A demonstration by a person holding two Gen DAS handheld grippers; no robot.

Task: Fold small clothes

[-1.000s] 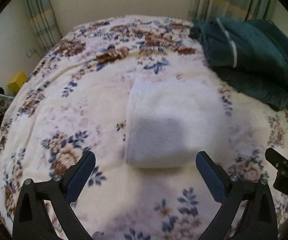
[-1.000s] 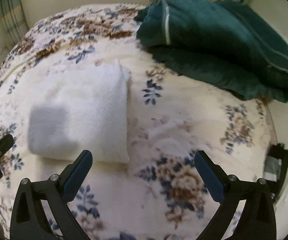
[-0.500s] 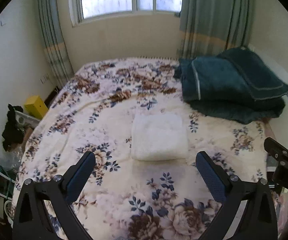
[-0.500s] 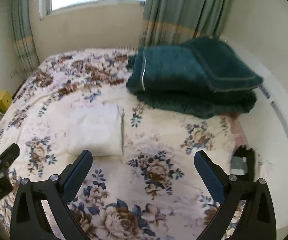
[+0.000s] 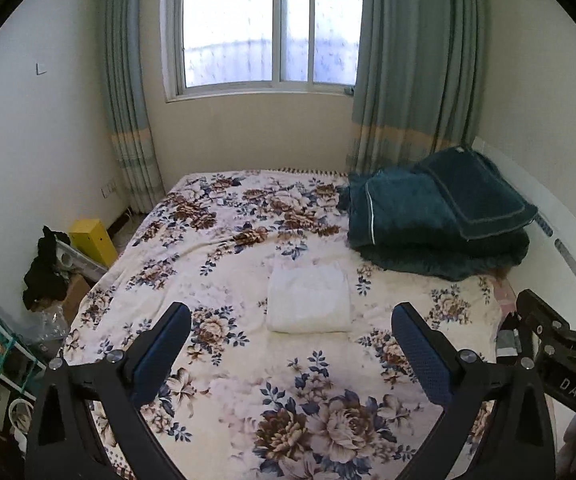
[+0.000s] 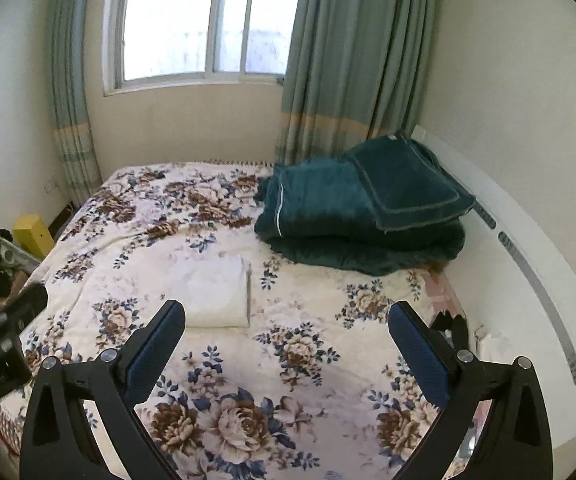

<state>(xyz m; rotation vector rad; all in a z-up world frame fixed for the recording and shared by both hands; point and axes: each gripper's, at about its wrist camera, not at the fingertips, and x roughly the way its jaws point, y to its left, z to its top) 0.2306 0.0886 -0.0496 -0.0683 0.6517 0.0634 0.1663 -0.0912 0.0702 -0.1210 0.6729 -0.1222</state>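
Note:
A white garment (image 5: 307, 298) lies folded into a neat rectangle on the floral bedspread (image 5: 224, 264), near the middle of the bed. In the right wrist view the same folded garment (image 6: 212, 294) sits left of centre. My left gripper (image 5: 291, 340) hangs open well back from it, above the near part of the bed, with nothing between its blue-padded fingers. My right gripper (image 6: 286, 338) is also open and empty, held to the right of the garment. Each gripper shows at the edge of the other's view.
A stack of folded dark teal blankets (image 5: 435, 224) fills the bed's far right corner by the curtain (image 5: 411, 64). A yellow box (image 5: 92, 242), dark clothing and clutter stand on the floor at the left. A white wall (image 6: 527, 240) runs along the bed's right side.
Both grippers have pulled up and far back from the folded garment, which now looks small and distant. The window and walls have come into view. The garment has not moved.

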